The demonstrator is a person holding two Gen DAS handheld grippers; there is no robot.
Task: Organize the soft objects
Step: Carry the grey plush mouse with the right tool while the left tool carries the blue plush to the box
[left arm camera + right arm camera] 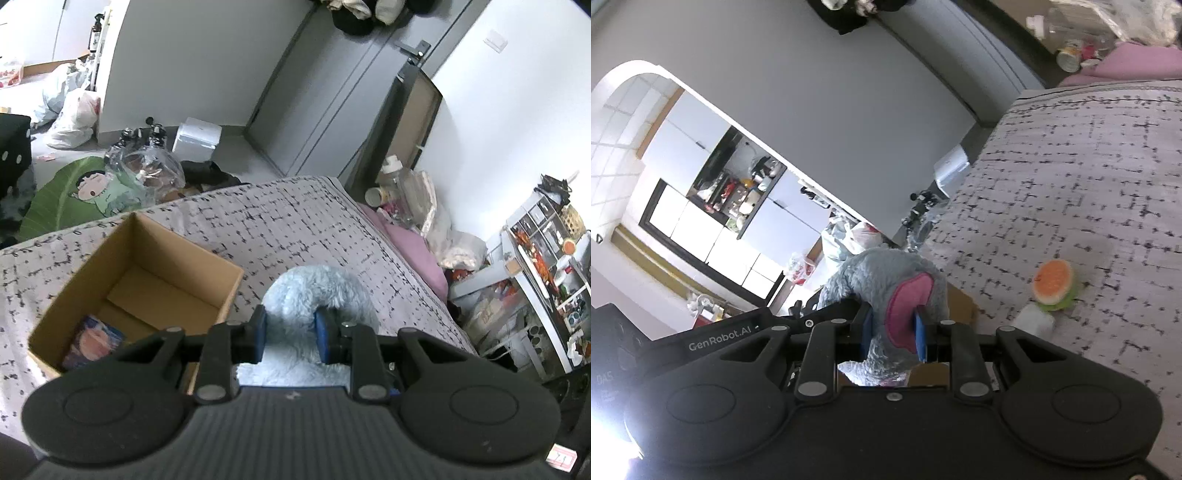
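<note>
My left gripper (290, 334) is shut on a fluffy light-blue plush toy (317, 291), held above the bed just right of an open cardboard box (144, 291). A printed soft item (94, 339) lies in the box's near corner. My right gripper (894, 332) is shut on the same grey-blue plush toy (882, 273), pinching a part with a pink patch (908, 310); the left gripper's black body (713, 336) shows beside it. An orange-and-green soft toy (1056, 286) and a small white soft object (1034, 319) lie on the bed.
The bed has a grey sheet with black dashes (288, 221). A pink pillow (417, 254) and bottles (395, 188) sit at the bed's far right edge. Bags, a cartoon cushion (96, 192) and clutter lie on the floor at left. A shelf (546, 266) stands at right.
</note>
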